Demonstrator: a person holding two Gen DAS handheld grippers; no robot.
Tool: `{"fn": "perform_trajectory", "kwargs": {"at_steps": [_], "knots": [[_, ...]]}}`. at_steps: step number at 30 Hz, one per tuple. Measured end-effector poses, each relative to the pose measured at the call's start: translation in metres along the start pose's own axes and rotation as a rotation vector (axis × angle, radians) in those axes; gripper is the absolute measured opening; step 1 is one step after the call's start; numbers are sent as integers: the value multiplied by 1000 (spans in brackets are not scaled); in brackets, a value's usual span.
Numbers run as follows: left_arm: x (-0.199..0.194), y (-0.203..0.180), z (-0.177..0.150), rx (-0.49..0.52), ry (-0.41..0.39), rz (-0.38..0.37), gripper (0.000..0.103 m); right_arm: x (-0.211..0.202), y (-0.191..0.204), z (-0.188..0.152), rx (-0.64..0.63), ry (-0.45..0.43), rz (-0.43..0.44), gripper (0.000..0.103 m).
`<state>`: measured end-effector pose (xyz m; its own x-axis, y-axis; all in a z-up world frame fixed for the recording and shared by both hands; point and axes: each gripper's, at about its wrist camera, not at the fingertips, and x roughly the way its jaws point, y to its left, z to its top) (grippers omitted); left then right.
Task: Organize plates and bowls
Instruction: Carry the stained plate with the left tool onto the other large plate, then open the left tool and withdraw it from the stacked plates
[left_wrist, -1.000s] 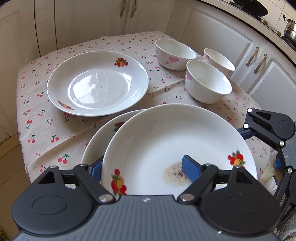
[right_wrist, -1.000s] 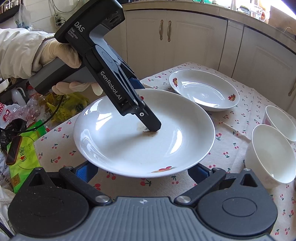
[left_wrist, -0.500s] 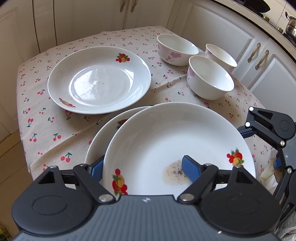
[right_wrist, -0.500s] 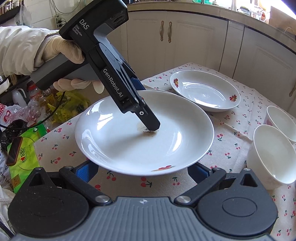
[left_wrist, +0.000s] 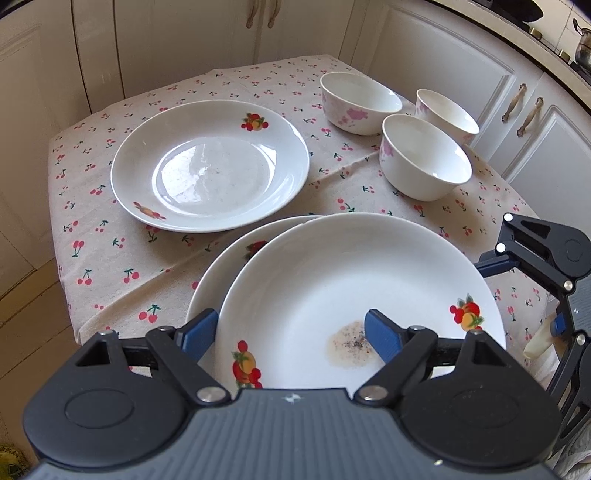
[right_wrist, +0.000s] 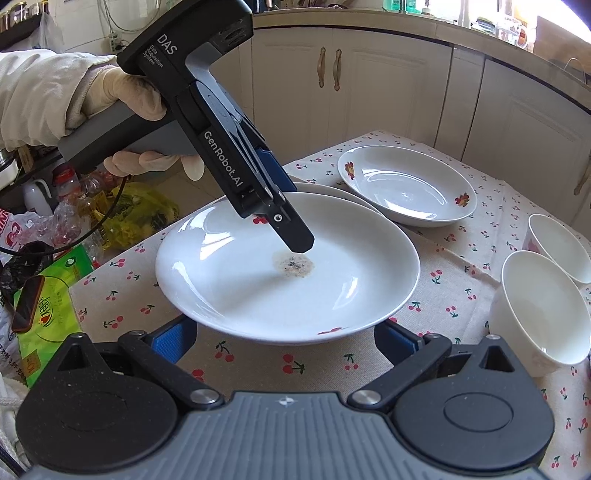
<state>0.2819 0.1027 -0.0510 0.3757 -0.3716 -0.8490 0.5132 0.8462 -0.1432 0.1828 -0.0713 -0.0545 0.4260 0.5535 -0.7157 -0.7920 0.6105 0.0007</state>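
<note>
Left tongs (left_wrist: 291, 332) are clamped on the near rim of the stained plate (left_wrist: 354, 295), one blue pad above the plate beside the brown speckled stain (left_wrist: 349, 345), the other below its rim. Seen from the right wrist, that plate hangs tilted over a second plate (right_wrist: 325, 192), which lies on the surface (right_wrist: 461, 266) partly hidden beneath it. Right tongs (right_wrist: 284, 343) stand wide, their blue pads spread on either side of the stained plate's near edge and lower than it; whether they touch it I cannot tell. Beyond the stained plate, a third plate (left_wrist: 210, 166) with fruit prints sits flat on the cherry-print cloth (left_wrist: 103, 258), well apart from it. To the right of that third plate, three white bowls (left_wrist: 424, 157) with pink flowers stand close together, upright. Left of the stained plate, off the surface, lie a green packet (right_wrist: 48, 310) and yellow bags (right_wrist: 140, 214)
</note>
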Motion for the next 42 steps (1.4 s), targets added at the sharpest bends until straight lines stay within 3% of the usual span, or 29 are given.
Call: {"fn": "perform_trajectory", "kwargs": {"at_steps": [25, 42], "knots": [[-17, 2, -11, -18, -74, 98, 88, -20, 8, -4, 22, -18, -65, 103], [-86, -49, -66, -66, -417, 152, 90, -70, 12, -13, 80, -113, -155, 103]]}}
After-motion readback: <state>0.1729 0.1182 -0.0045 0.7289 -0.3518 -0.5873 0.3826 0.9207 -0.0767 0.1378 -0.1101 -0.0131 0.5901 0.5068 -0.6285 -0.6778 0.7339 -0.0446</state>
